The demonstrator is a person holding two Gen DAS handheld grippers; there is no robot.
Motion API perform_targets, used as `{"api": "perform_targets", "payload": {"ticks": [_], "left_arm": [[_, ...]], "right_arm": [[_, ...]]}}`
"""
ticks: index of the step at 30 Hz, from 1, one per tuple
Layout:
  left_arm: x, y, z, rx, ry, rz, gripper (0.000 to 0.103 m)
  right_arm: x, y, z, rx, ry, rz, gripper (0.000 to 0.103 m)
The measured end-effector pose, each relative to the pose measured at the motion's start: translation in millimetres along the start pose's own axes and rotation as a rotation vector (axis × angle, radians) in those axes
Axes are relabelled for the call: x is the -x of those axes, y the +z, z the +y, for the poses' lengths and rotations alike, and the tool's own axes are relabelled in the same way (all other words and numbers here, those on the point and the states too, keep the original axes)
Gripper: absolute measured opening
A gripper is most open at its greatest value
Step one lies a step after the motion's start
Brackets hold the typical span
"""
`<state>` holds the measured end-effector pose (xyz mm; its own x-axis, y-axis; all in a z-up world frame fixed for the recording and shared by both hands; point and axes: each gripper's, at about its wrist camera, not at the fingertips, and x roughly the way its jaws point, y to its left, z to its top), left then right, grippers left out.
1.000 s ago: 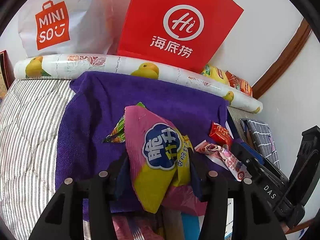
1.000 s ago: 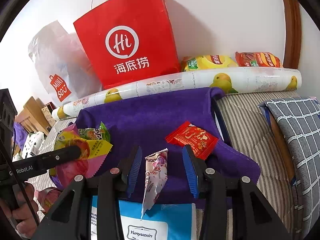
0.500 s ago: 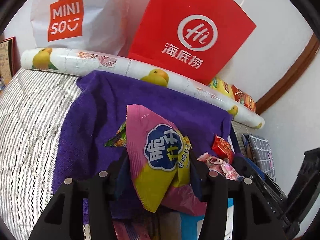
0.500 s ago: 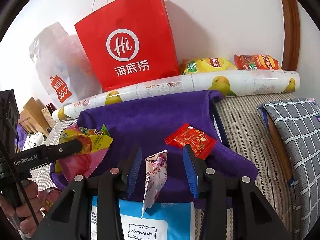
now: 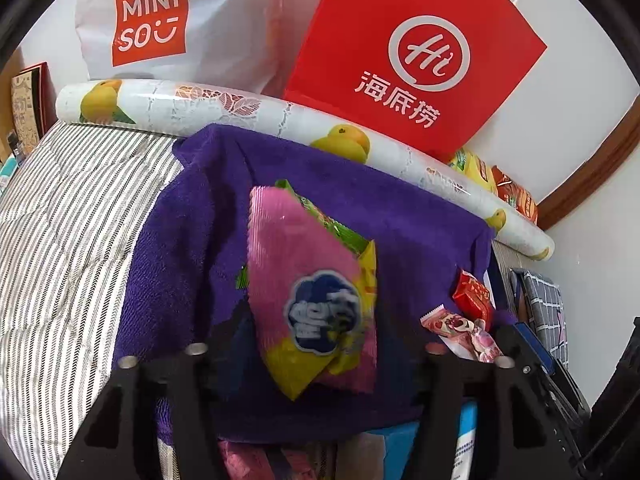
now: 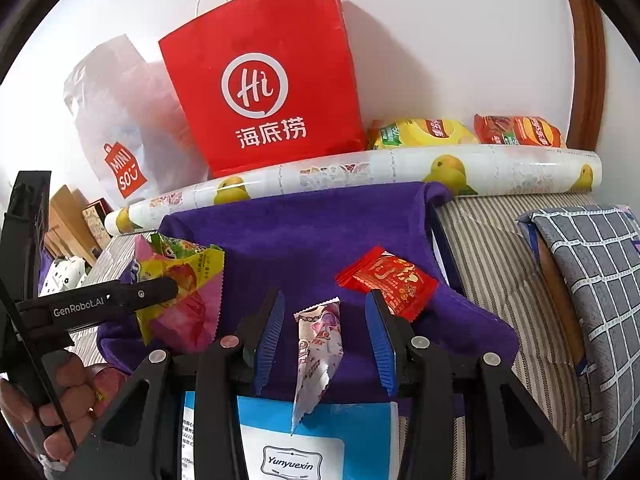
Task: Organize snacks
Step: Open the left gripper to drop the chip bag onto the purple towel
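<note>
Just ahead of your right gripper [image 6: 326, 340] a purple towel [image 6: 312, 232] covers a striped bed [image 6: 492, 248], with a fruit-print roll [image 6: 360, 174], a red bag [image 6: 264, 92] and the white wall beyond. Its jaws stand open around a slim pink-white sachet [image 6: 318, 344]; a red packet [image 6: 388, 280] lies just past the right finger. Your left gripper [image 5: 316, 360] is open too, with the pink-and-yellow snack bag [image 5: 308, 292] between its fingers, blurred, over the towel.
</note>
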<state>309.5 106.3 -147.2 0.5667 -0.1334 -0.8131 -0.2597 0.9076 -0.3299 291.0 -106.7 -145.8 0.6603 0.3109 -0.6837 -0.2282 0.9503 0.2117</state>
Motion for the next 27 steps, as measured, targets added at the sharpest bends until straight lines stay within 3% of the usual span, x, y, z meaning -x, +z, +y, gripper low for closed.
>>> {"api": "perform_targets", "payload": {"ticks": [1, 8, 10, 14, 20, 23, 27], "left_arm": [[2, 0, 0, -0.004, -0.010, -0.005, 0.075], [23, -1, -8, -0.047, -0.014, -0.075, 0.077], [27, 0, -8, -0.048, -0.027, -0.083, 0.077], [39, 1, -5, -0.041, -0.071, -0.130, 0.077], [54, 1, -5, -0.030, -0.146, -0.140, 0.080], [62, -2, -6, -0.038, -0.190, -0.129, 0.080], [79, -16, -3, -0.052, -0.182, -0.128, 0.080]], "right_arm": [[0, 0, 1, 0.003, -0.001, 0.000, 0.043], [6, -1, 1, 0.002, 0.034, -0.035, 0.044], [9, 0, 3, 0.007, 0.033, -0.053, 0.052], [18, 0, 8, 0.037, 0.030, -0.064, 0.054], [43, -3, 18, 0.052, 0.018, -0.043, 0.054], [66, -8, 26, 0.058, 0.020, -0.056, 0.066], [99, -22, 41, 0.098, -0.011, -0.090, 0.075]]}}
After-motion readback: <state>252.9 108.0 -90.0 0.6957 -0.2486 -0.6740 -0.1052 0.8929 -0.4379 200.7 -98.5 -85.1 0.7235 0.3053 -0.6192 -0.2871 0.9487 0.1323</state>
